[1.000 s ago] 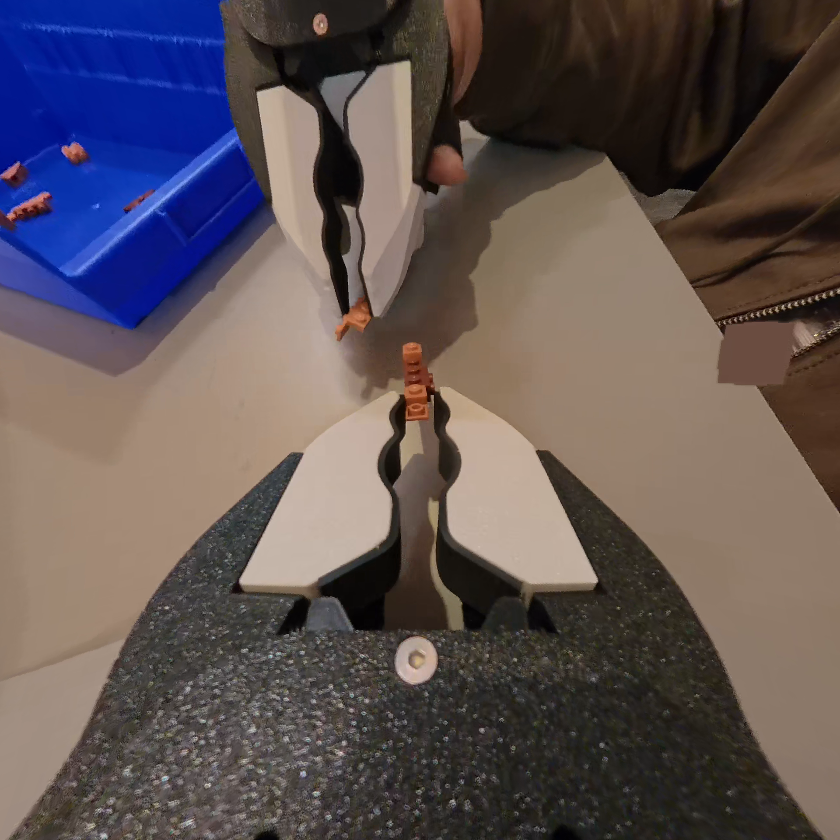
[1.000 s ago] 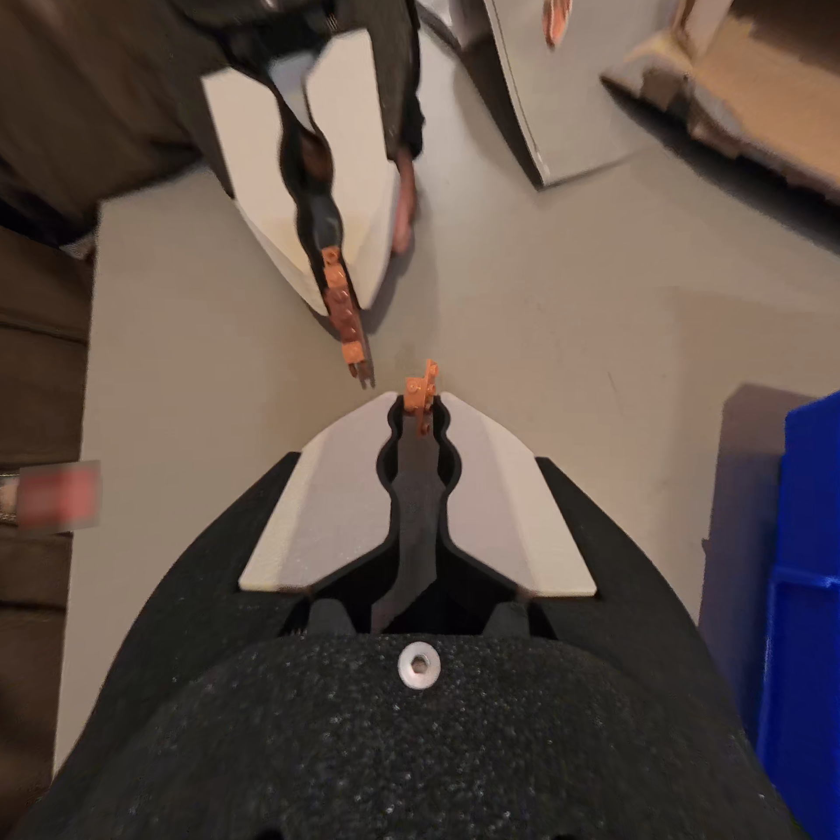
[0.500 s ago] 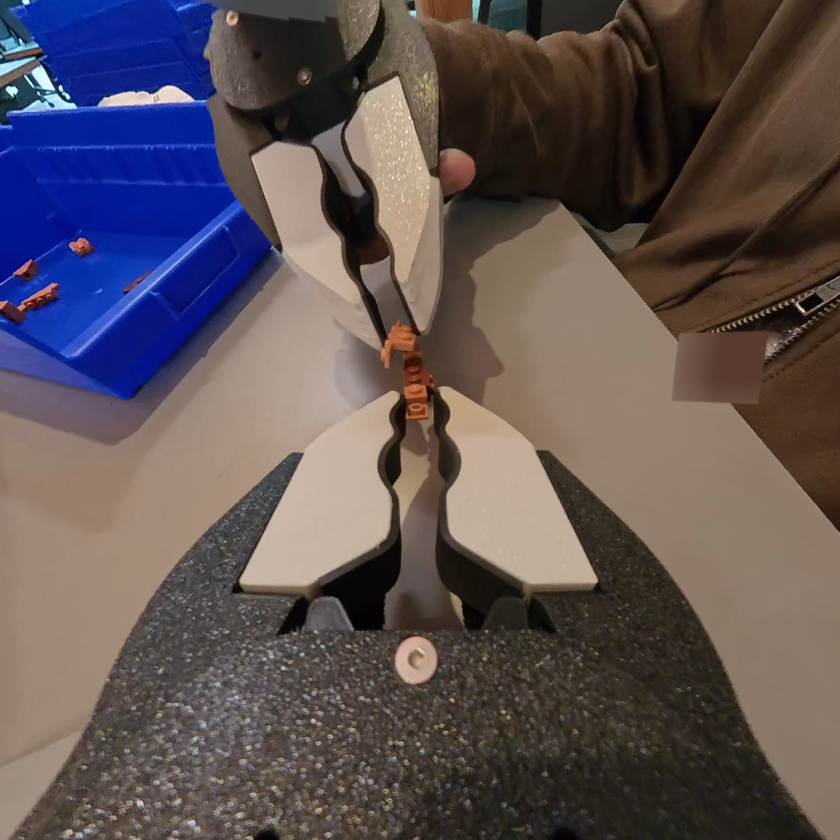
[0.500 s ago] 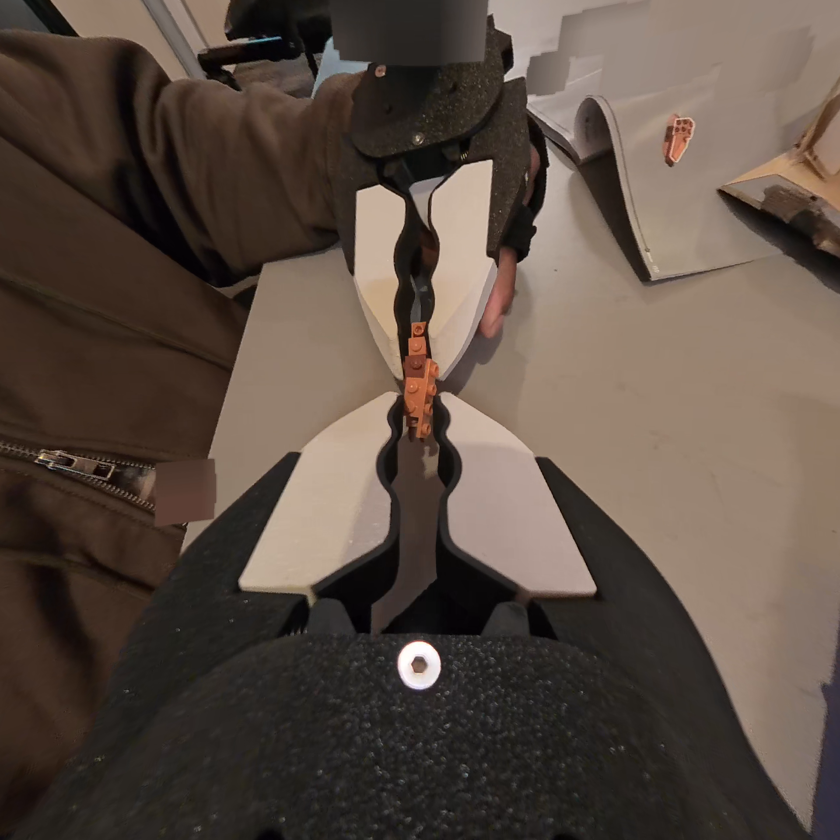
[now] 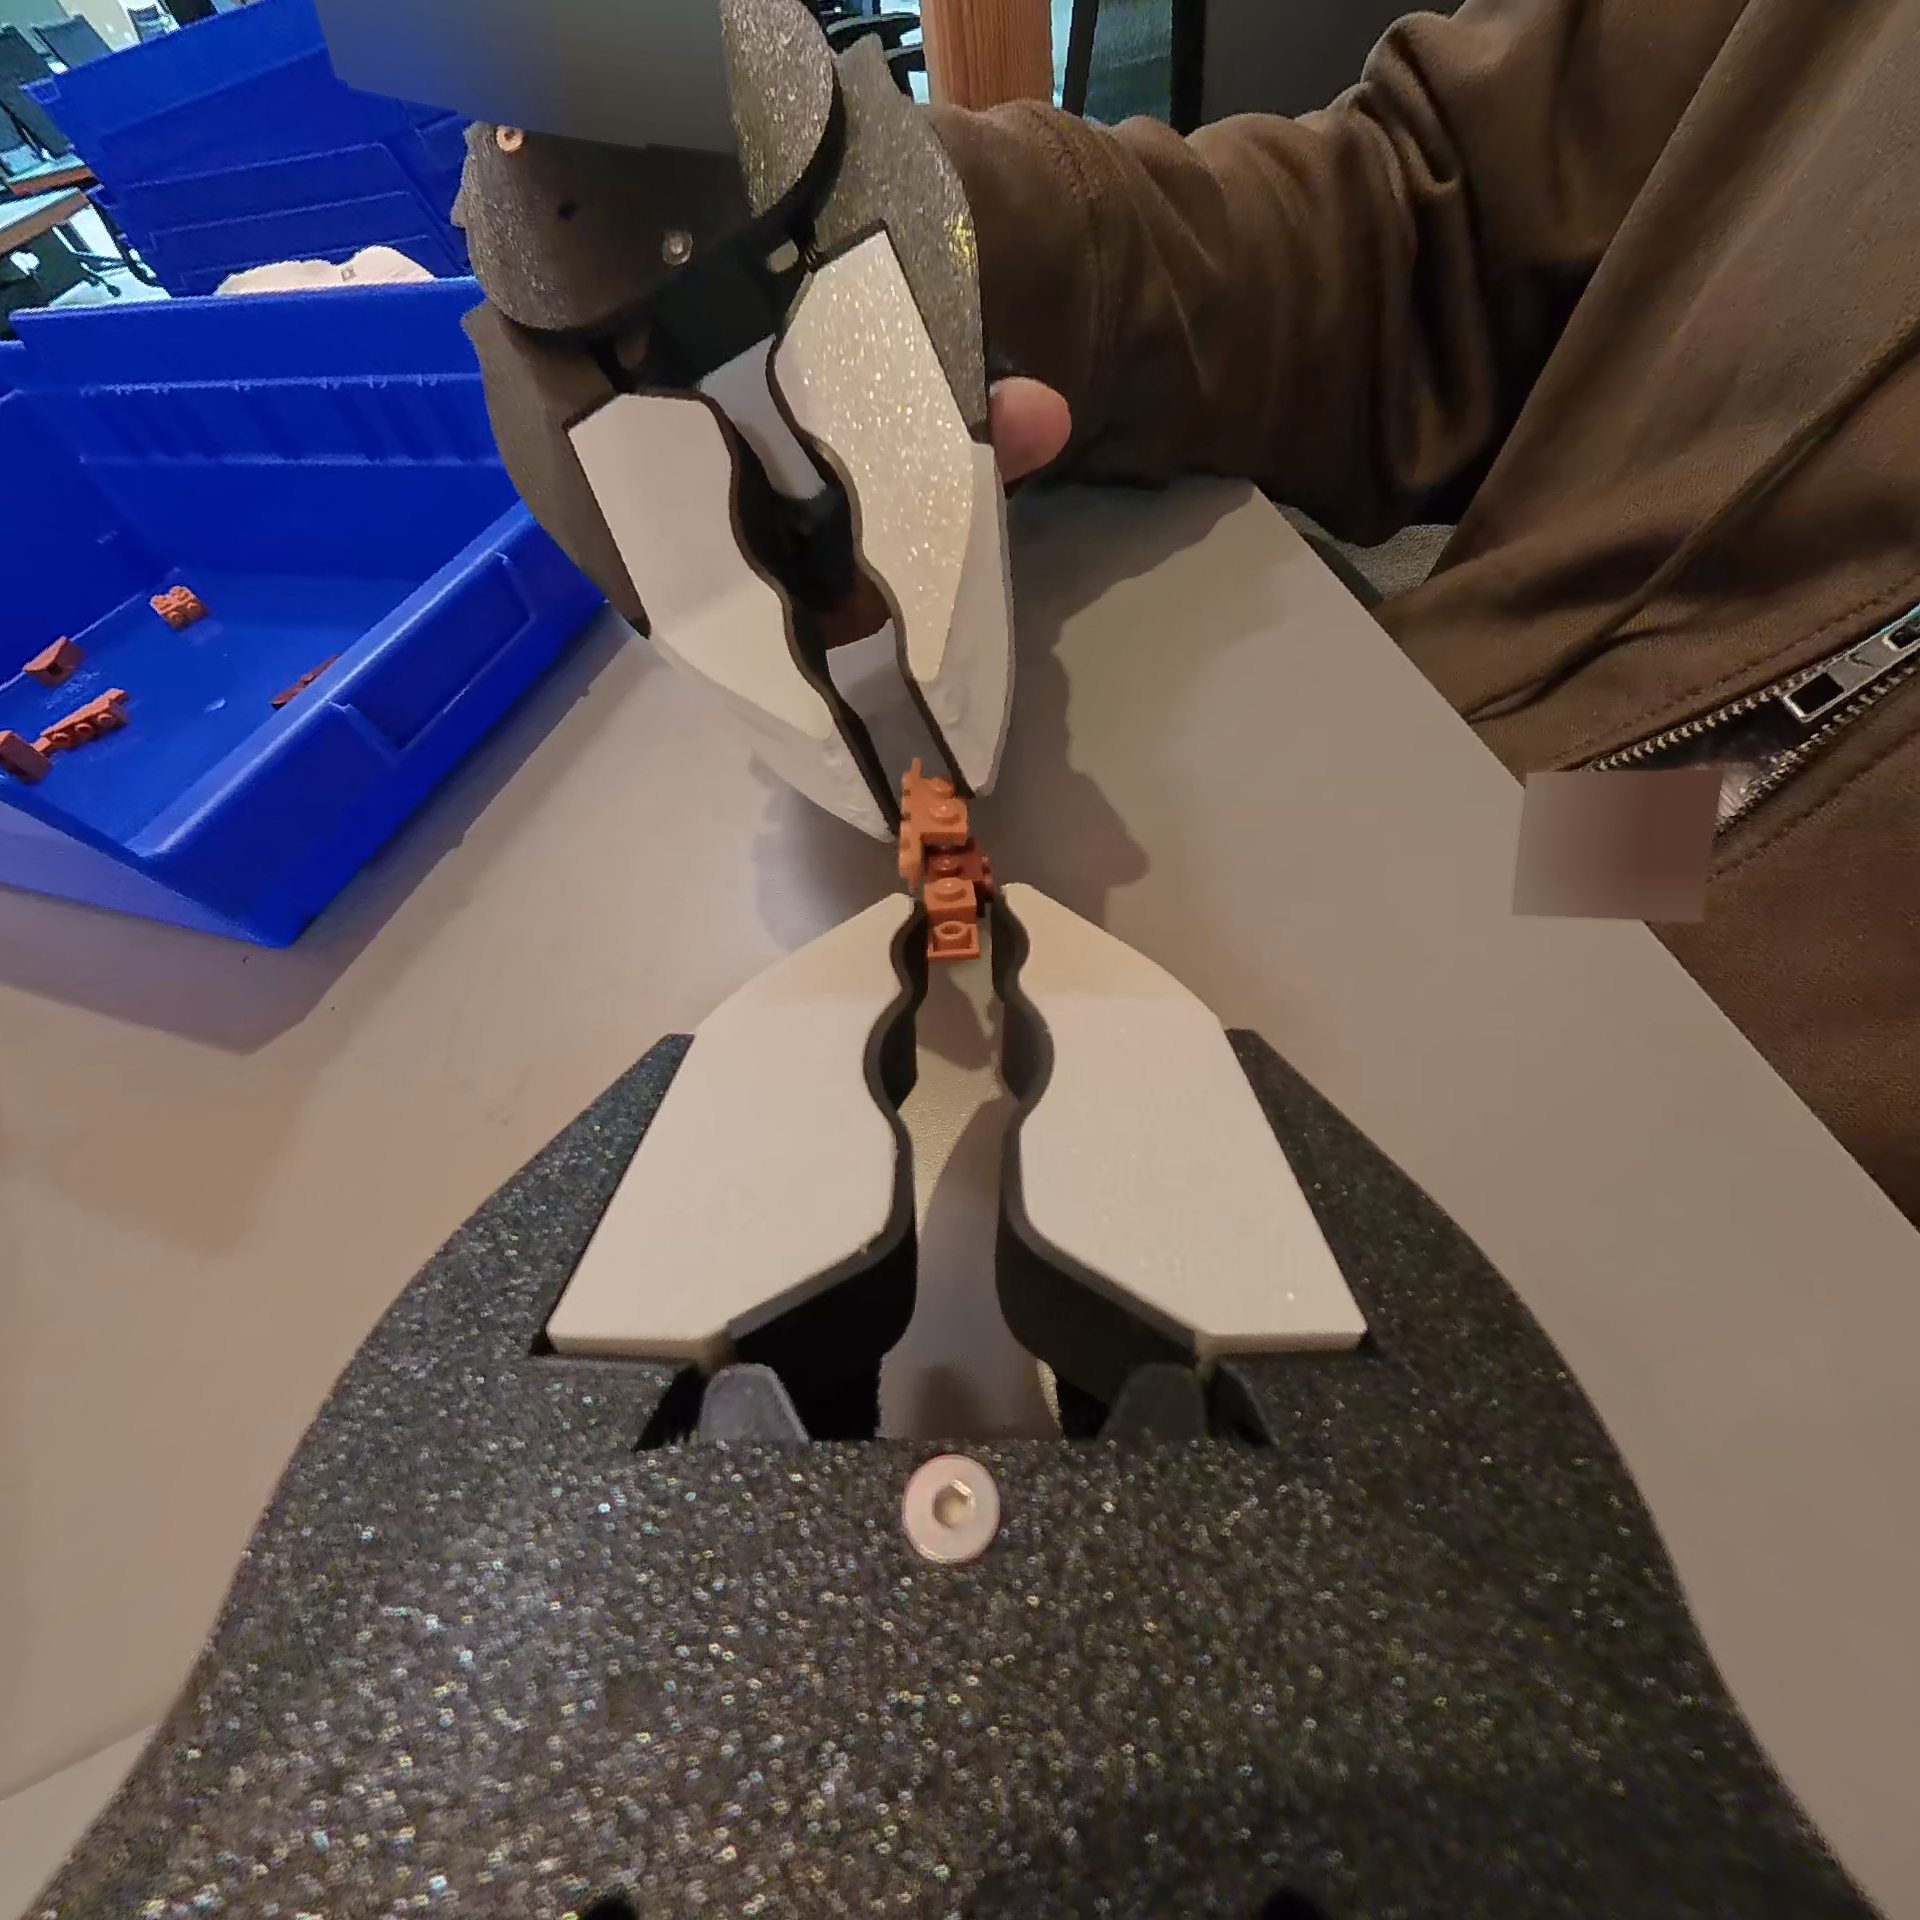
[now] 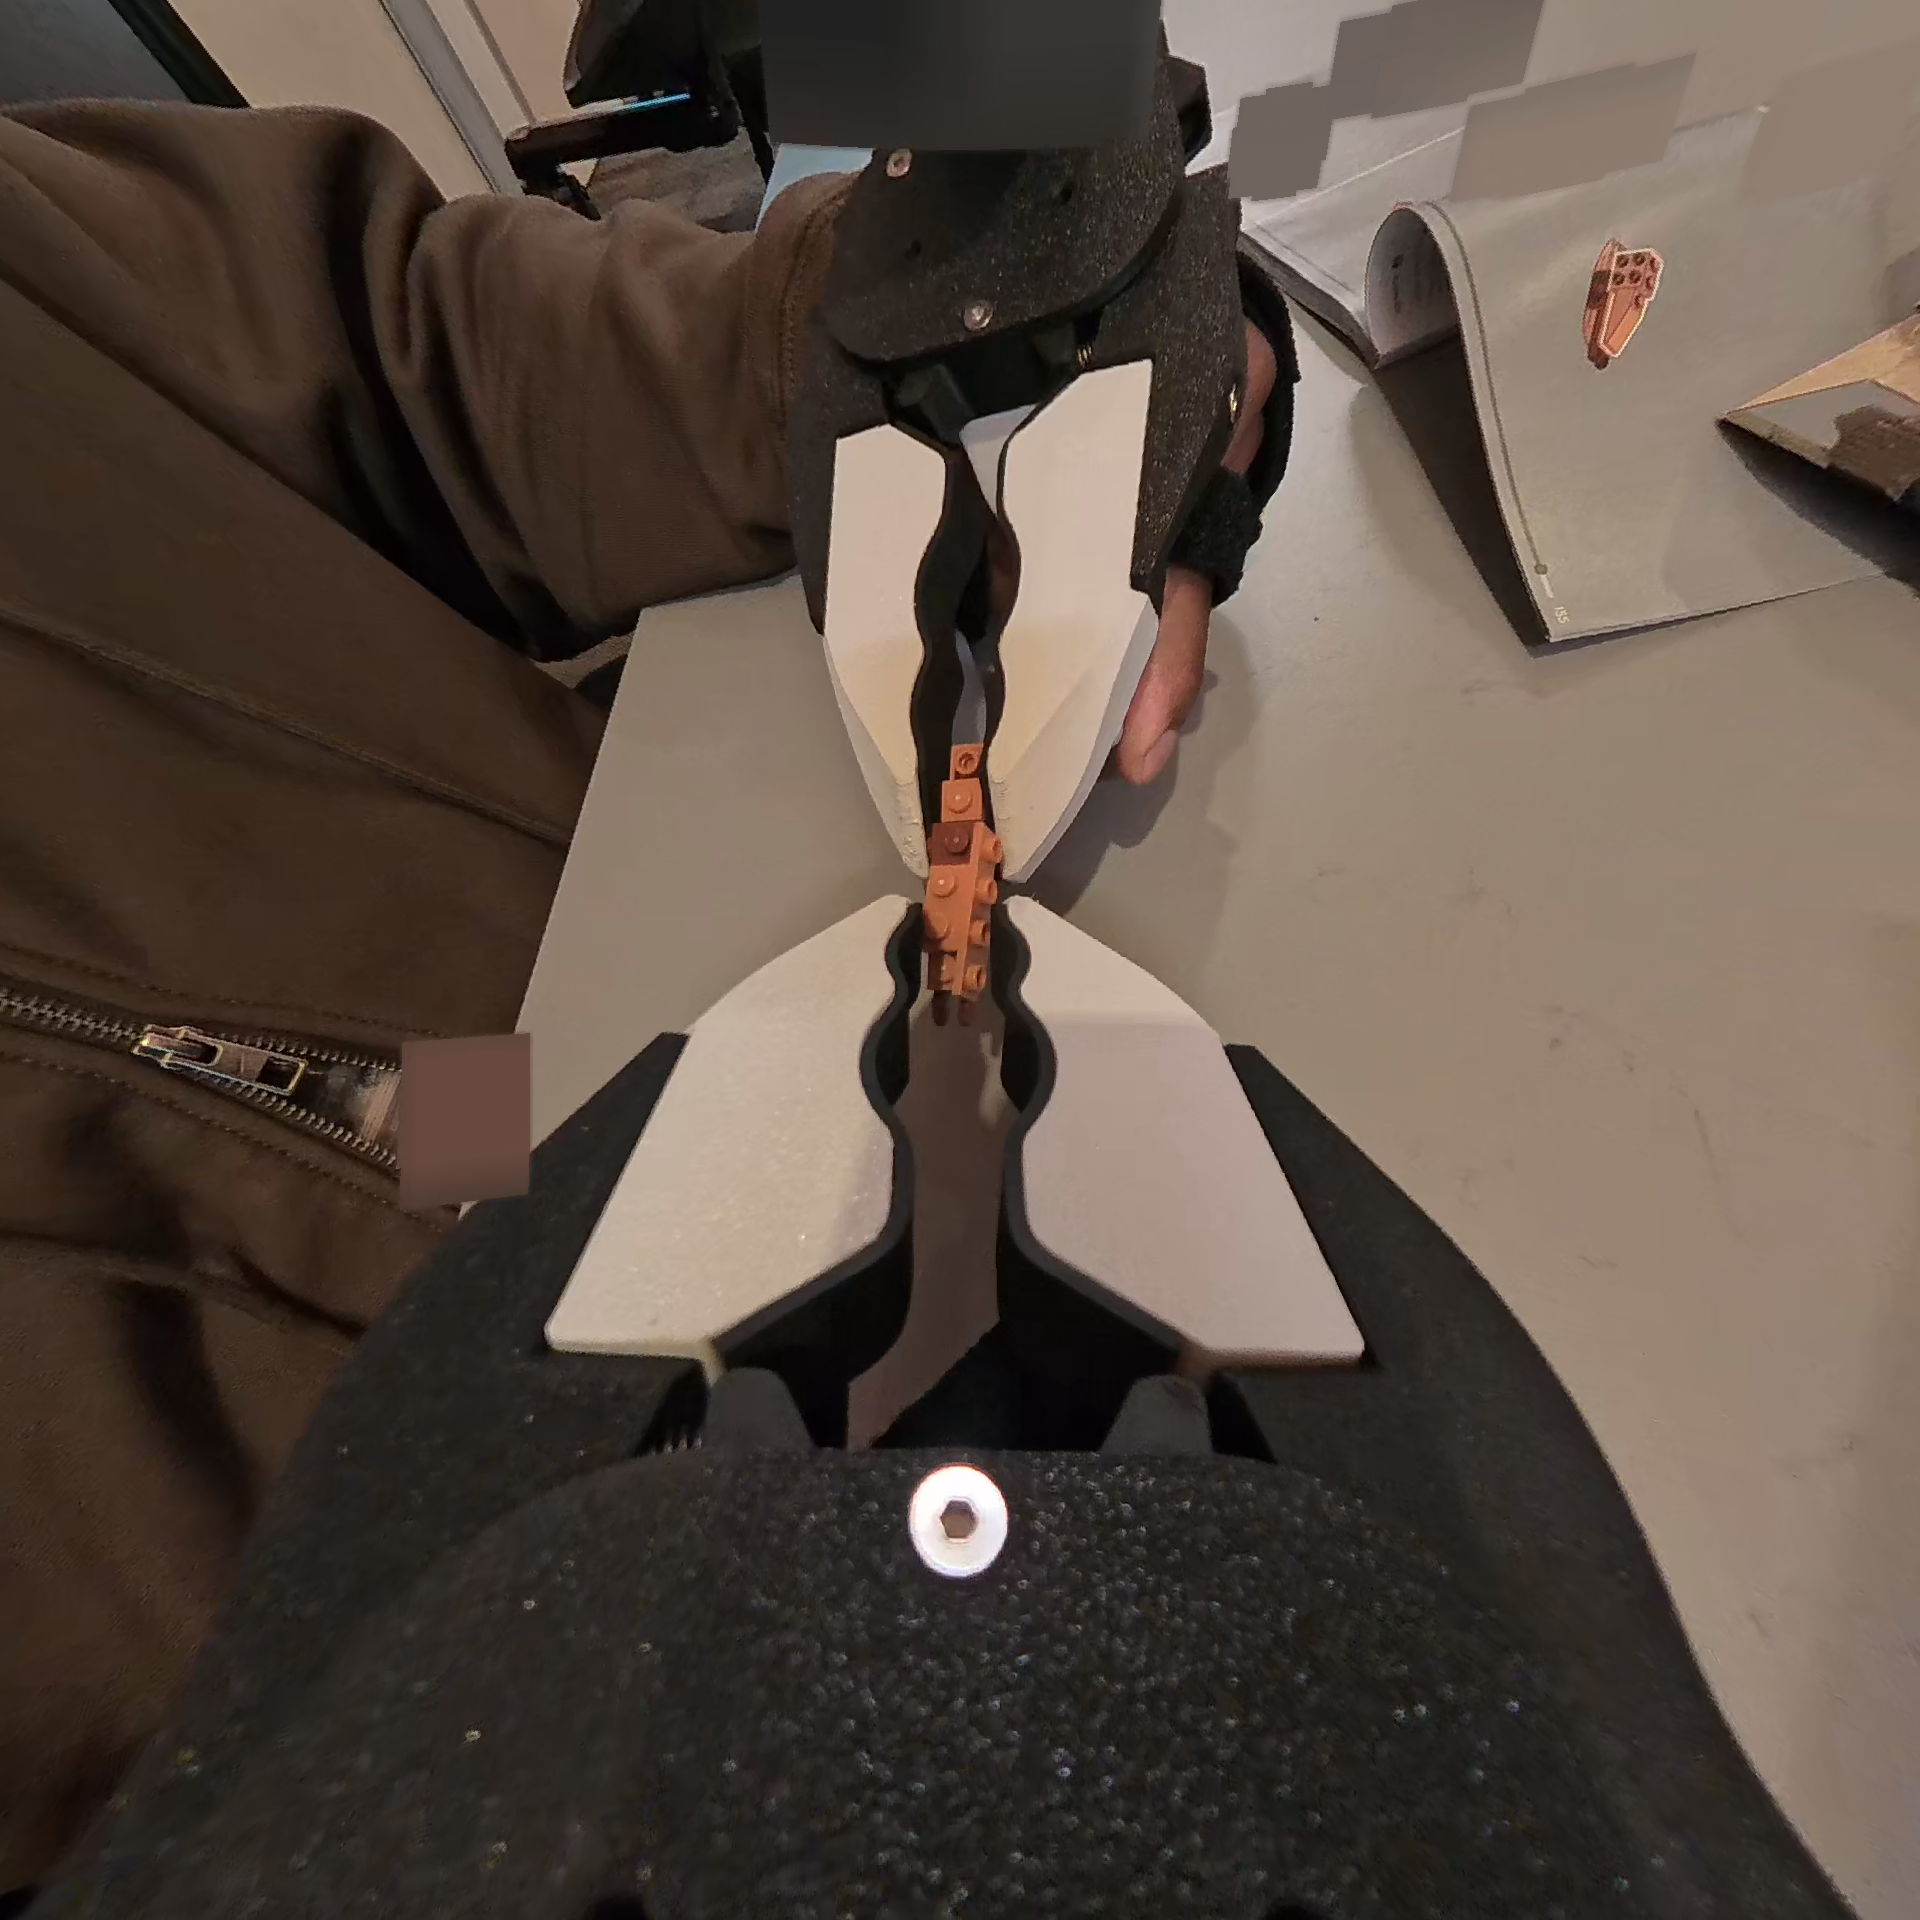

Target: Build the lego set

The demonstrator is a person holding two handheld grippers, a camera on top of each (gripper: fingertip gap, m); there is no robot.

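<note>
My left gripper [image 5: 954, 909] is shut on a short stack of orange and brown toy bricks [image 5: 952, 920], held above the grey table [image 5: 312, 1143]. My right gripper [image 5: 935, 800] comes in from the top of the left wrist view, shut on an orange studded piece [image 5: 928, 821]. The two pieces meet end to end between the fingertips. In the right wrist view my right gripper [image 6: 954, 925] grips the orange piece [image 6: 956, 940], and the left gripper [image 6: 961, 821] opposite it holds its brick stack [image 6: 961, 805] against that piece.
A blue bin [image 5: 447, 665] at the left holds several small brown bricks [image 5: 78, 727]. An open booklet [image 6: 1558, 416] and a piece of cardboard [image 6: 1829, 416] lie on the table. A person's brown jacket sleeve [image 5: 1455, 364] is close by. Only a small space, under 4 cm, lies between the two pairs of fingers.
The two grippers have moved toward each other. The bricks they hold were apart a second ago and now touch end to end. Both grasps stayed shut.
</note>
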